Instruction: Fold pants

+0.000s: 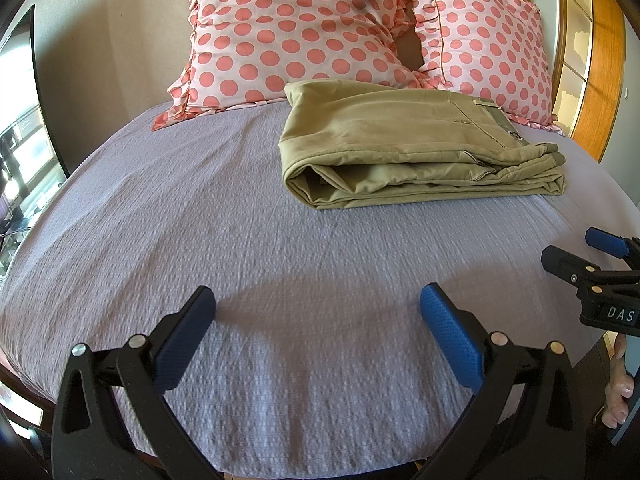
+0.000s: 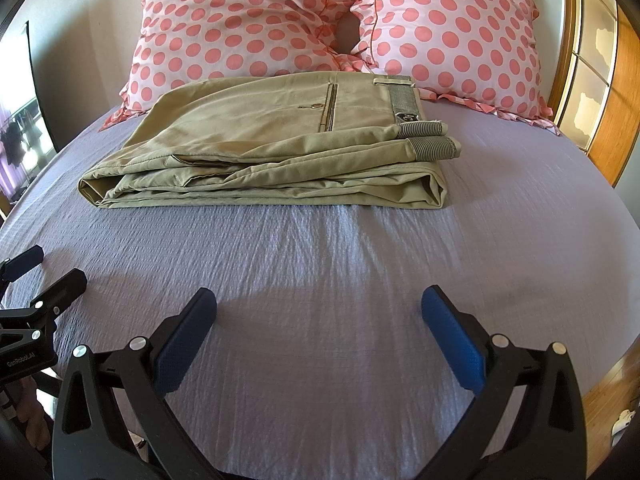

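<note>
- Lilac textured bedsheet [image 2: 320, 280] under everything.
- Two pink polka-dot ruffled pillows [image 2: 248, 20] just behind the pants.
- Folded khaki cotton pants [image 2: 272, 148] flat on the sheet; striped waistband and button pocket plain only from the right wrist.
- Left gripper [image 1: 318, 312] spread wide, holding nothing; "GenRobot.AI" readable on it from the right wrist.
- Right gripper [image 2: 320, 312] spread wide, holding nothing; "DAS" readable on it from the left wrist.
</note>
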Demonstrator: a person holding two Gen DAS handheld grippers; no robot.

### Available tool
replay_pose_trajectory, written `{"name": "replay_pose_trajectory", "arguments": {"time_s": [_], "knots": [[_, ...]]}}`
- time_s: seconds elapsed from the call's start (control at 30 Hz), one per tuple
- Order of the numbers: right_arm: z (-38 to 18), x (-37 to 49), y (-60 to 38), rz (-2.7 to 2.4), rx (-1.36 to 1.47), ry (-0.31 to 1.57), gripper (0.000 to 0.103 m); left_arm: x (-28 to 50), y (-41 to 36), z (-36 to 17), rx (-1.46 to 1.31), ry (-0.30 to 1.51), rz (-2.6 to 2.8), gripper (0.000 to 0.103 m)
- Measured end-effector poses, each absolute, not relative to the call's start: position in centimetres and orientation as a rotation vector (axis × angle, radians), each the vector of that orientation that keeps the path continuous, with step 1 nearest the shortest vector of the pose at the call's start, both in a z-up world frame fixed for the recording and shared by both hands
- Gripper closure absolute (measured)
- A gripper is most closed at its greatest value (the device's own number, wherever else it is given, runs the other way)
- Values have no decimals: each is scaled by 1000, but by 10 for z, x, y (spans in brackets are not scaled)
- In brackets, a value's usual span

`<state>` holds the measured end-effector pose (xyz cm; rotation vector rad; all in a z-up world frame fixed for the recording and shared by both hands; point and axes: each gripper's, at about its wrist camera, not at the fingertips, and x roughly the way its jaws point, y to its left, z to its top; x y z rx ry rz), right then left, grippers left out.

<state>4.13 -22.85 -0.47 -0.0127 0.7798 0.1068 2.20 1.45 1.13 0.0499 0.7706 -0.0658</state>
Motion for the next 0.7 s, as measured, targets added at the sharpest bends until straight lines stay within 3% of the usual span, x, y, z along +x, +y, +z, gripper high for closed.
{"name": "replay_pose_trajectory", "arguments": {"time_s": [0.7], "knots": [[-5, 41, -229, 107, -13, 779, 1, 26, 15, 12, 45, 795, -69, 2]]}}
